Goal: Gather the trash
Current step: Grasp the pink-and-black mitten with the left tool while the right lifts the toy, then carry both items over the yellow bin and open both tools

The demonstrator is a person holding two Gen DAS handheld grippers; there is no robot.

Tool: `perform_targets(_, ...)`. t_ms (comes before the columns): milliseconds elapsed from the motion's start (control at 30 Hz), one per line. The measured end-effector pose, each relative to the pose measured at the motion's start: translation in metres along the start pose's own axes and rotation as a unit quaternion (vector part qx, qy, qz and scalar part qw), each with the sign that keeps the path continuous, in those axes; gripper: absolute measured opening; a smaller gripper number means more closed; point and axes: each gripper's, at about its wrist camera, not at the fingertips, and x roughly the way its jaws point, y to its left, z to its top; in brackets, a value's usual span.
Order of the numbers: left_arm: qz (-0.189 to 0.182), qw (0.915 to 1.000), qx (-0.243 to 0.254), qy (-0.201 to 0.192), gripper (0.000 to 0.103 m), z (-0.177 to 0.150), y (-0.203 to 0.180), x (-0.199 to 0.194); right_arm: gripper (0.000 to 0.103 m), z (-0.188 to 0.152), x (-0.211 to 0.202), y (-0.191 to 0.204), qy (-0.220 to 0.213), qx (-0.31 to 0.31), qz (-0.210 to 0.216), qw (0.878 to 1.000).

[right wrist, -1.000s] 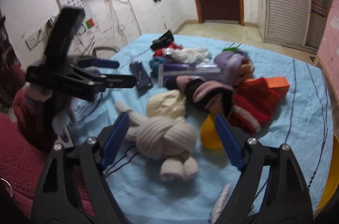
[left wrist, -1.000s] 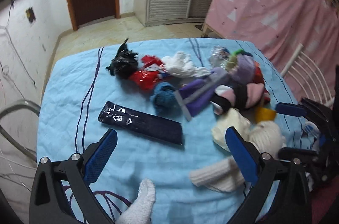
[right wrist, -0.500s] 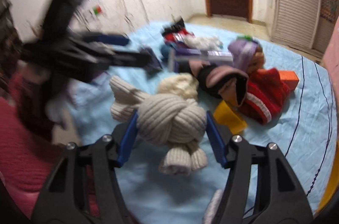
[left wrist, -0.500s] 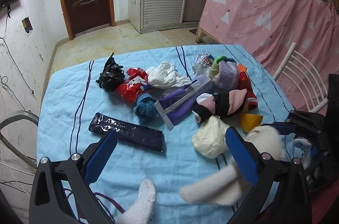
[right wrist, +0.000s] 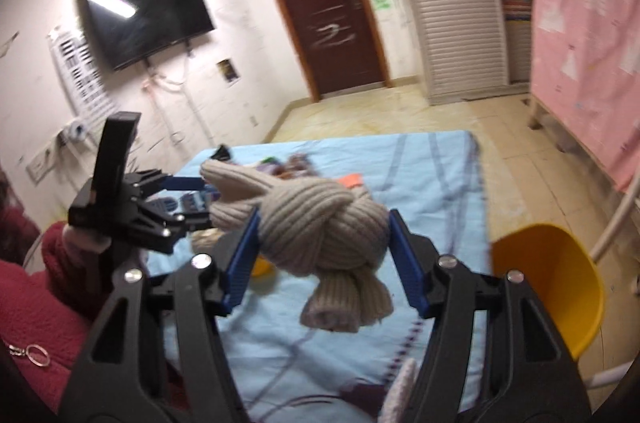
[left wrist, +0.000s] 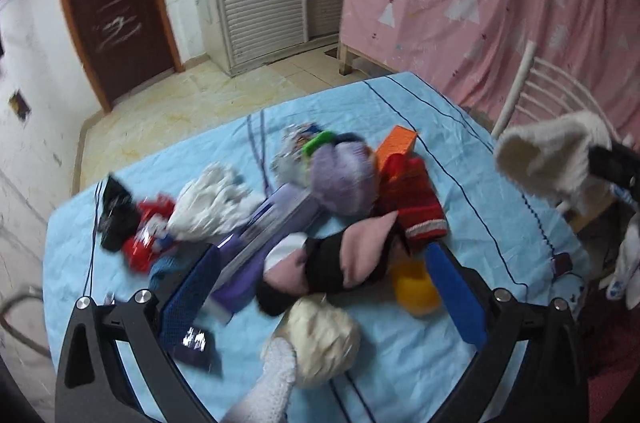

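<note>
The right tongs (right wrist: 322,255) are clamped on the knotted beige knit (right wrist: 320,227), held clear above the blue-covered surface (right wrist: 440,175). The left tongs (left wrist: 324,287) stand apart, empty, at nine o'clock. Judged next: carrying the knit to a bin, none visible.

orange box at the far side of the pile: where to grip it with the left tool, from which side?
Grip the orange box across its short width at the raised far end, coming from above on the far side. Its near end is tucked against the red knit piece; the far end sticks up clear. The left tool is open.
</note>
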Motion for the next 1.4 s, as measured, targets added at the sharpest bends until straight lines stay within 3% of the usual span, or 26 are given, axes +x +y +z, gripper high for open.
perform_targets(100, 0.011, 0.9994, 0.03, 0.014, 0.093, 0.009, -0.012, 0.018, 0.06, -0.005, -0.004, -0.014, -0.005, 0.017, -0.012, 1.0)
perform_targets(233, 0.012, 0.9984, 0.035, 0.042, 0.093, 0.011, -0.015, 0.036, 0.061, -0.012, -0.007, -0.028, -0.006, 0.031, -0.022, 0.999)
perform_targets(300, -0.003, 0.9979, 0.035, 0.054, 0.078, 0.008, -0.017, 0.042, 0.061, -0.014, -0.006, -0.035, -0.006, 0.038, -0.024, 0.999)
perform_targets(333, -0.008, 0.9981, 0.031, 0.053, 0.077, 0.007, -0.016, 0.043, 0.061, -0.015, -0.006, -0.039, -0.007, 0.042, -0.027, 0.999)
perform_targets(400, -0.01, 0.9985, 0.032, 0.042, 0.061, 0.006, -0.015, 0.041, 0.061, -0.016, -0.006, -0.046, -0.008, 0.049, -0.03, 0.998)
perform_targets(500, -0.016, 0.999, 0.028, 0.032, 0.046, 0.008, -0.013, 0.035, 0.061, -0.017, -0.005, -0.053, -0.011, 0.061, -0.032, 0.998)
perform_targets(567, -0.008, 0.9993, 0.026, 0.024, 0.041, 0.01, -0.013, 0.029, 0.061, -0.019, -0.006, -0.058, -0.013, 0.07, -0.033, 0.997)
perform_targets(800, 0.006, 0.9996, 0.024, -0.015, 0.034, 0.015, -0.011, -0.005, 0.061, -0.025, -0.009, -0.082, -0.026, 0.097, -0.052, 0.994)
perform_targets(967, -0.004, 0.999, 0.019, -0.04, 0.033, 0.027, -0.017, -0.026, 0.061, -0.032, -0.017, -0.103, -0.037, 0.119, -0.085, 0.989)
perform_targets(1267, -0.1, 0.9876, 0.086, -0.084, 0.033, 0.082, -0.104, -0.049, 0.061, -0.052, -0.032, -0.151, -0.05, 0.159, -0.178, 0.97)
perform_targets(1367, -0.141, 0.9813, 0.099, -0.086, 0.033, 0.105, -0.142, -0.041, 0.063, -0.057, -0.029, -0.162, -0.049, 0.168, -0.179, 0.968)
perform_targets(1400, -0.145, 0.9803, 0.102, -0.086, 0.033, 0.111, -0.154, -0.037, 0.068, -0.059, -0.028, -0.165, -0.046, 0.172, -0.178, 0.968)
